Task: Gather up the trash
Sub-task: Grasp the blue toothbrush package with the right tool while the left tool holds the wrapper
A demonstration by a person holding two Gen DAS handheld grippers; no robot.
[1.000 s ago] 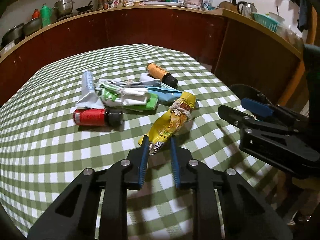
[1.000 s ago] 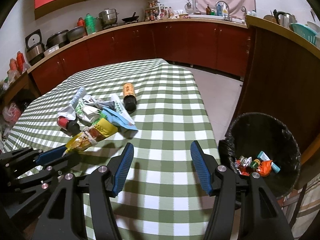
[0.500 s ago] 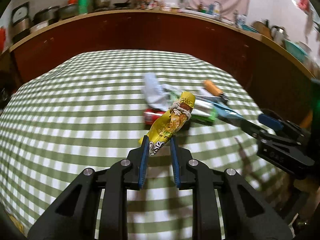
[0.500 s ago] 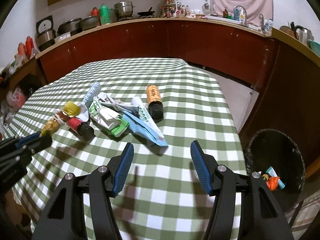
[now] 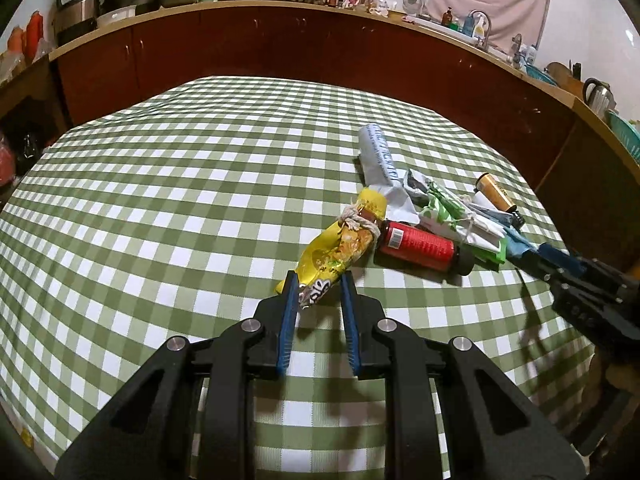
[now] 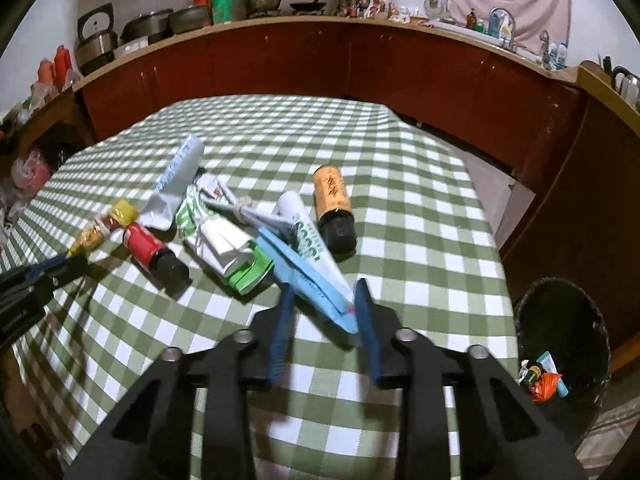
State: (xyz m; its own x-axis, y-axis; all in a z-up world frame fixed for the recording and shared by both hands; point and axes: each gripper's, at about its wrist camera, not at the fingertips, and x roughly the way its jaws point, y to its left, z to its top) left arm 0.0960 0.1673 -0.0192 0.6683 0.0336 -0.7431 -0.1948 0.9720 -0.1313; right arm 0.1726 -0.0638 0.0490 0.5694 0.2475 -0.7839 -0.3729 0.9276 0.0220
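the left tool (image 5: 319, 286) is clamped on the near end of a yellow snack wrapper (image 5: 340, 240), its blue fingers (image 5: 289, 308) pinching the crinkled foil; the wrapper, tied with a bit of string, angles away over the checked counter (image 5: 160, 208). just past its far end lies a red can (image 5: 420, 246) on its side, touching or nearly touching the wrapper. beyond the can sits a heap of litter: a white tube (image 5: 378, 160), a crumpled green and white packet (image 5: 456, 216) and an orange bottle (image 5: 496, 196) with a dark cap.

the right tool (image 6: 324, 300) has its jaws apart, one either side of the near tip of a light blue wrapper (image 6: 304, 276); whether the pads touch it cannot be told, as the fingers are blurred. a white and green tube (image 6: 308, 232) lies against that wrapper, and the orange bottle (image 6: 334, 204) is just beside it to the right. off the counter's right edge, lower down, stands a black bin (image 6: 560, 328) with a few bright scraps inside.
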